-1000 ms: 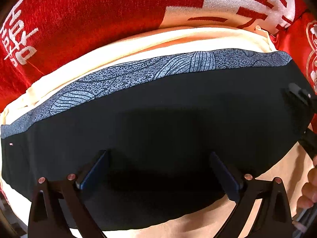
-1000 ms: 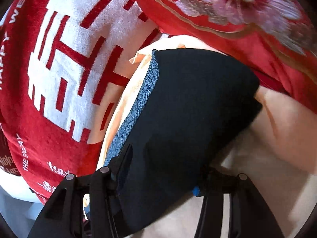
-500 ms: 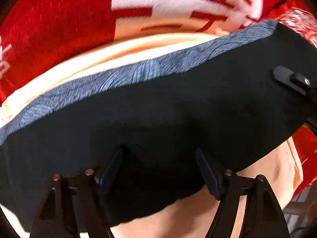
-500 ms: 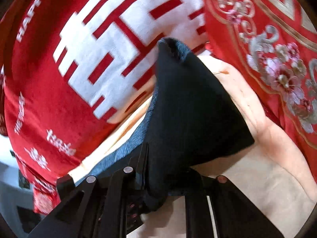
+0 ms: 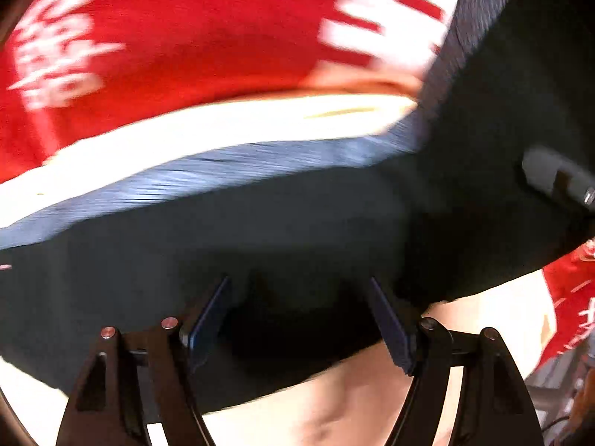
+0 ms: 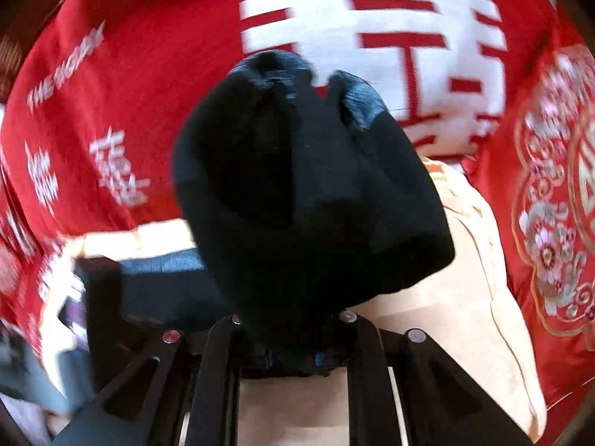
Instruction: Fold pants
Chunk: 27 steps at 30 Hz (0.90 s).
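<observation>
Black pants (image 5: 260, 230) with a grey-blue patterned waistband (image 5: 223, 171) lie across a cream cloth (image 5: 223, 126). My left gripper (image 5: 297, 316) points steeply down into them. Its jaws stand wide, with a puckered bunch of the black fabric pinched between the pads. My right gripper (image 6: 293, 334) is shut on an end of the pants (image 6: 308, 193). That end is lifted and hangs as a dark rounded bundle in front of the camera, hiding the fingertips. Both views are blurred by motion.
A red blanket (image 6: 148, 74) with large white characters covers the surface beneath. An embroidered red cushion (image 6: 550, 223) lies at the right. The cream cloth (image 6: 465, 278) spreads under and to the right of the pants. A dark part of the right tool (image 5: 557, 178) shows at the left view's right edge.
My right gripper has shut on the pants' end, rolled and lifted it up off the cream cloth. My left jaws have narrowed onto the fabric and risen a little.
</observation>
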Tool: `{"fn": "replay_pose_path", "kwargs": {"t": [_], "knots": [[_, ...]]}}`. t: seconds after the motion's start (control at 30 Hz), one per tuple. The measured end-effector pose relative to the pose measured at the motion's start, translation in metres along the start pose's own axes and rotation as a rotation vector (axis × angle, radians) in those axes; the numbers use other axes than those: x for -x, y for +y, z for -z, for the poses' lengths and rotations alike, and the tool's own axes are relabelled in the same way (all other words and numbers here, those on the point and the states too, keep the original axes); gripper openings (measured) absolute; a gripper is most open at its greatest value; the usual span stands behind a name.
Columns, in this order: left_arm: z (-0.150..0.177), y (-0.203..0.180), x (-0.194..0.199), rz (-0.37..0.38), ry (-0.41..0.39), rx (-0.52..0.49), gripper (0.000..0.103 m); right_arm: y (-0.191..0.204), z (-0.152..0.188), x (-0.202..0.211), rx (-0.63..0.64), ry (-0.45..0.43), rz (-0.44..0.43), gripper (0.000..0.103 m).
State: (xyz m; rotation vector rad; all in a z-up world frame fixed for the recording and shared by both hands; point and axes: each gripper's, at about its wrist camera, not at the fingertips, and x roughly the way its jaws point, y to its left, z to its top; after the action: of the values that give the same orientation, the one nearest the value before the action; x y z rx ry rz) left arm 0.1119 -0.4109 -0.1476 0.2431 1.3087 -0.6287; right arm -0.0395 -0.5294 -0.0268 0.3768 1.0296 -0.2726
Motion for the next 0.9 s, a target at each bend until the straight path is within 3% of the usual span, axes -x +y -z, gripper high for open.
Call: {"fn": "replay_pose_path", "kwargs": {"t": [0.1,0.17,0.33,0.43,0.57,0.77,0.9], "knots": [[0.006,0.057,0.023,-0.063,-0.011,0.04,0.077,0.038,0.009,-0.014,0.097,0.022,0.054,0.017],[0.01,0.094,0.033,-0.102,-0.001,0.078,0.086,0.063,0.019,-0.029,0.154,0.048,0.088,0.019],[0.025,0.157,0.044,-0.167,0.027,0.158,0.086,0.133,0.06,-0.089,0.301,0.163,0.206,0.022],[0.027,0.183,0.048,-0.175,0.037,0.187,0.086,0.161,0.081,-0.11,0.386,0.178,0.32,0.027],[0.03,0.188,0.05,-0.171,0.028,0.209,0.086,0.181,0.094,-0.116,0.474,0.182,0.405,0.042],[0.019,0.186,0.065,-0.087,0.014,0.176,0.086,0.177,0.096,-0.063,0.51,0.146,0.28,0.046],[0.01,0.144,0.065,0.07,0.044,0.069,0.086,0.129,0.088,-0.037,0.355,0.179,0.221,0.046]]}}
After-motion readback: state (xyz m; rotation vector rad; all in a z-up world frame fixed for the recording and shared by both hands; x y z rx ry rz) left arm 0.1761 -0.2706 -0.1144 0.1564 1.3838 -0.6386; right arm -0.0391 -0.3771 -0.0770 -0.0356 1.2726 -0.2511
